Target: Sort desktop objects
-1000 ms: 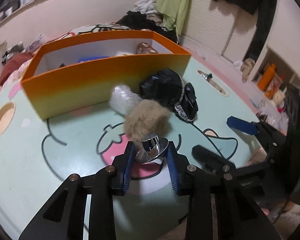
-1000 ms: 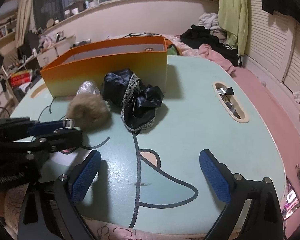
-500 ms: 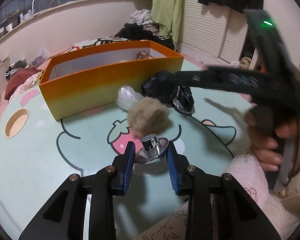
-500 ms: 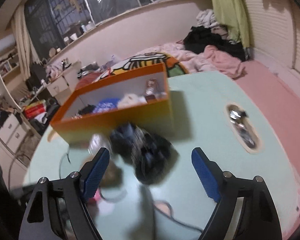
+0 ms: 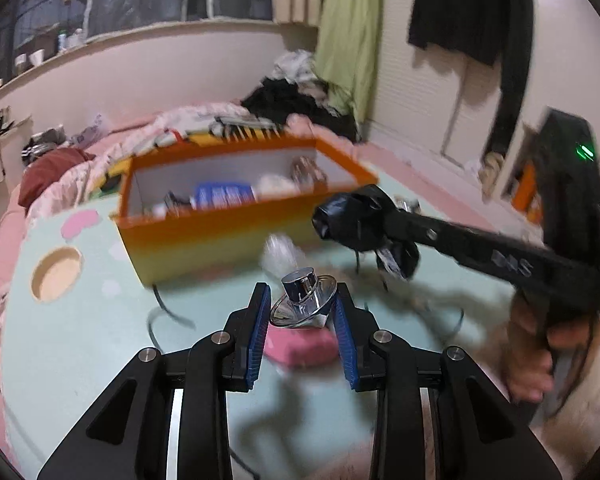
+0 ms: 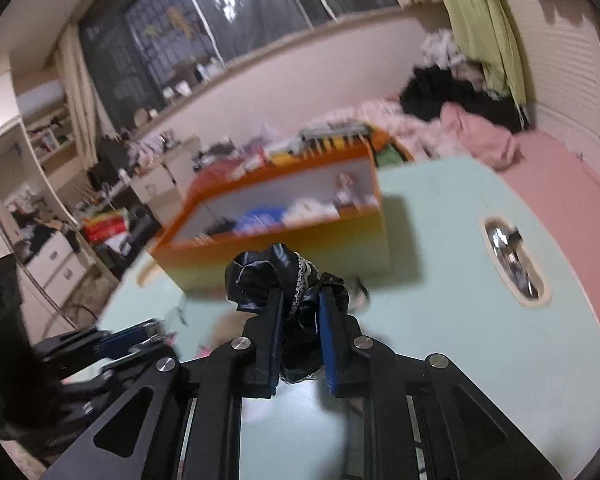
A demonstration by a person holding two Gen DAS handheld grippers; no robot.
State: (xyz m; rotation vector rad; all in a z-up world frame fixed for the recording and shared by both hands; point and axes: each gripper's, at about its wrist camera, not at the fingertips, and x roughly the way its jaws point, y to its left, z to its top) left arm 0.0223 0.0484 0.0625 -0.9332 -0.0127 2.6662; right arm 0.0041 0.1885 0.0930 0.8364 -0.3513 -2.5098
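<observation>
My left gripper (image 5: 302, 306) is shut on a shiny chrome cap-shaped piece (image 5: 306, 300), held tilted above the mint-green table (image 5: 80, 320). My right gripper (image 6: 302, 300) has its jaws closing tight on a crumpled black cloth with lace trim (image 6: 260, 276), which bulges out above the pads and hangs clear of the table. In the left wrist view that cloth (image 5: 356, 220) dangles from the right gripper's (image 5: 382, 220) tip, in front of the orange box (image 5: 236, 228). The box (image 6: 284, 248) stands open-topped with several items inside.
A crumpled clear plastic ball (image 5: 278, 252) lies before the box, and a blurred beige fur ball (image 6: 224, 328) sits lower left of the cloth. The table has a round hole (image 5: 56, 274) and an oval cut-out (image 6: 514, 260) holding metal bits. A person's hand (image 5: 536, 344) grips the right tool.
My right gripper went from wide open to shut on the black cloth and lifted it. The left gripper rose with the chrome piece, away from the fur ball.
</observation>
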